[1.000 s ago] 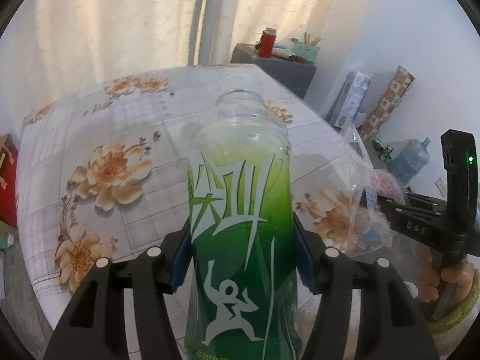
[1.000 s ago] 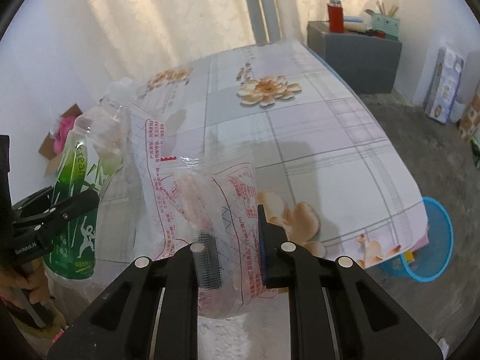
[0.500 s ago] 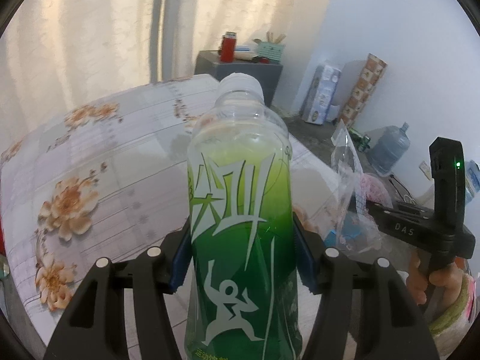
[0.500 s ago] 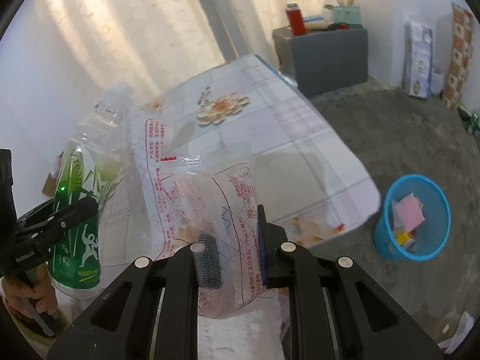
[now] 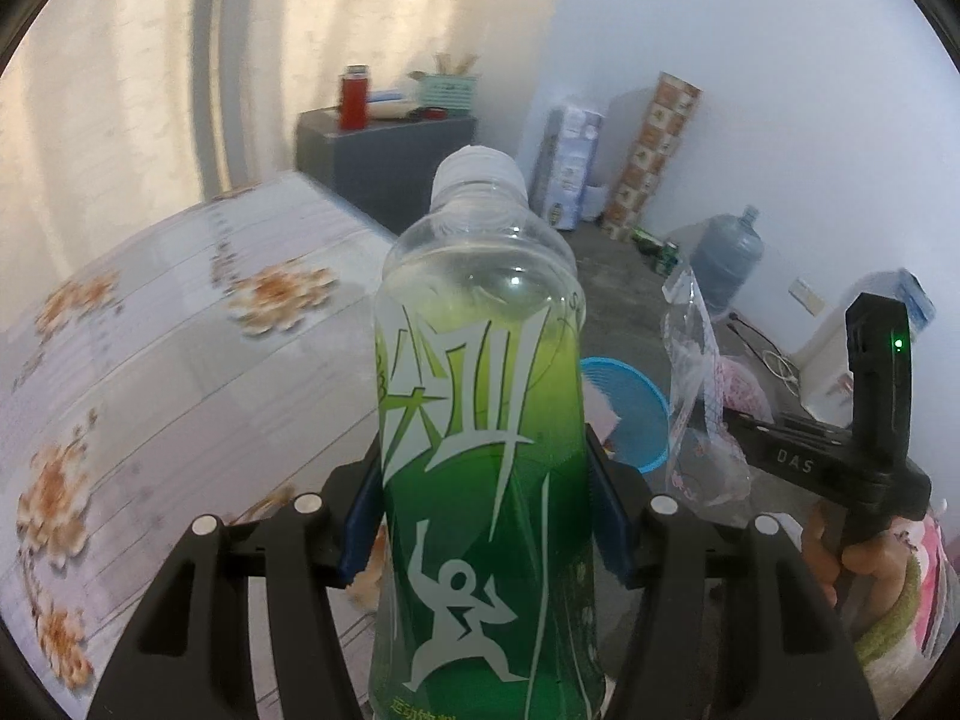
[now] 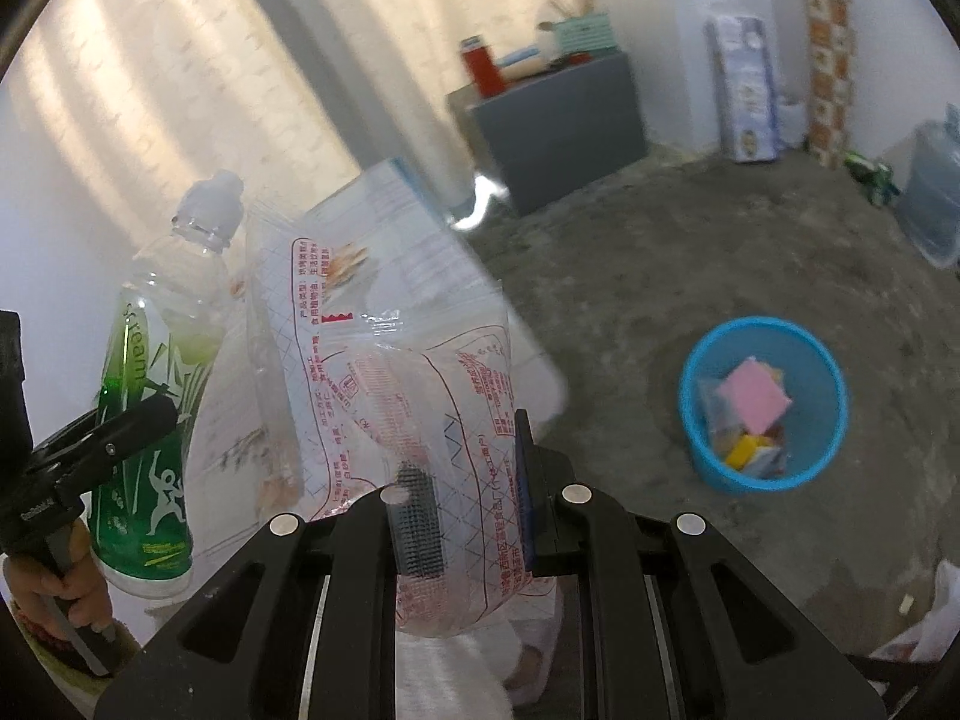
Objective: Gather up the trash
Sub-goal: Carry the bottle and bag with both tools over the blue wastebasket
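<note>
My left gripper (image 5: 483,516) is shut on a green plastic bottle (image 5: 480,420) with a clear neck and a white cap, held upright in the air. The same bottle (image 6: 159,372) shows at the left of the right wrist view. My right gripper (image 6: 465,504) is shut on a clear plastic bag with red print (image 6: 408,372); that bag (image 5: 696,396) hangs at the right in the left wrist view, in front of the right gripper's handle. A blue bin (image 6: 765,405) with a pink pad and scraps inside stands on the floor; the blue bin (image 5: 630,414) is partly hidden behind the bottle.
A table with a floral cloth (image 5: 168,372) lies to the left. A grey cabinet (image 6: 558,126) with a red flask stands by the curtain. Boxes (image 6: 744,90) and a large water jug (image 5: 723,258) line the wall. The concrete floor (image 6: 690,252) surrounds the bin.
Both grippers have swung right, away from the table and over the floor. The blue bin has come further into both views. Both grips are unchanged.
</note>
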`<state>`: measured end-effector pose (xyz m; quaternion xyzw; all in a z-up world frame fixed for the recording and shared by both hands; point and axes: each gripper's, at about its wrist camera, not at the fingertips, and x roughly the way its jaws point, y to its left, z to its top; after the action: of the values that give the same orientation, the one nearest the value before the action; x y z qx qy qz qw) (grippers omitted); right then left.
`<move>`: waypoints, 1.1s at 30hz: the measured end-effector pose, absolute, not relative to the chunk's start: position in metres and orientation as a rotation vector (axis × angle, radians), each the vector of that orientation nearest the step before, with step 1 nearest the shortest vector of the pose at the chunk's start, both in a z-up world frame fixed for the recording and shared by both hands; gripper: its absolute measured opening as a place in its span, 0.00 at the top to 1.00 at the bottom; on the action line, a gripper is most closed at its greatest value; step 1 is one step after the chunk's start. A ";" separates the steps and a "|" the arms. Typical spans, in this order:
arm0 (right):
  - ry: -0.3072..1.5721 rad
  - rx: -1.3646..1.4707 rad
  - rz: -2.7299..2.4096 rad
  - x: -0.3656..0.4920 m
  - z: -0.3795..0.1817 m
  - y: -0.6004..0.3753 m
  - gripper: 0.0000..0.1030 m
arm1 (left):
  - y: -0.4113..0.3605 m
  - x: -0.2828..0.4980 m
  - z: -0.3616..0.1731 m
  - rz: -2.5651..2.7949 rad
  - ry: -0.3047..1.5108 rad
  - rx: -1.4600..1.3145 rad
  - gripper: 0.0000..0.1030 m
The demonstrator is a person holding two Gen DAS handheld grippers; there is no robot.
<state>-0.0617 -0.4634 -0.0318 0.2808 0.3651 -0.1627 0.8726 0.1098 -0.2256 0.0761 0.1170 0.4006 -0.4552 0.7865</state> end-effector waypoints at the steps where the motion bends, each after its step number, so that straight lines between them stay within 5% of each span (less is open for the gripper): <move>1: 0.758 0.595 -0.355 -0.066 -0.032 -0.470 0.86 | -0.233 0.108 0.076 -0.995 0.865 0.259 0.44; 18: 0.675 0.802 -0.641 -0.160 -0.071 -0.577 0.86 | -0.402 0.063 0.054 -1.239 0.914 0.413 0.44; 33: 0.751 1.046 -0.720 -0.189 -0.166 -0.642 0.86 | -0.551 0.032 -0.061 -1.278 1.222 0.520 0.44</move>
<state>-0.1894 -0.6418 -0.1657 0.4769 0.3425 -0.3283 0.7399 0.0320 -0.5511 -0.0610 0.2247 0.5279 -0.5523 0.6048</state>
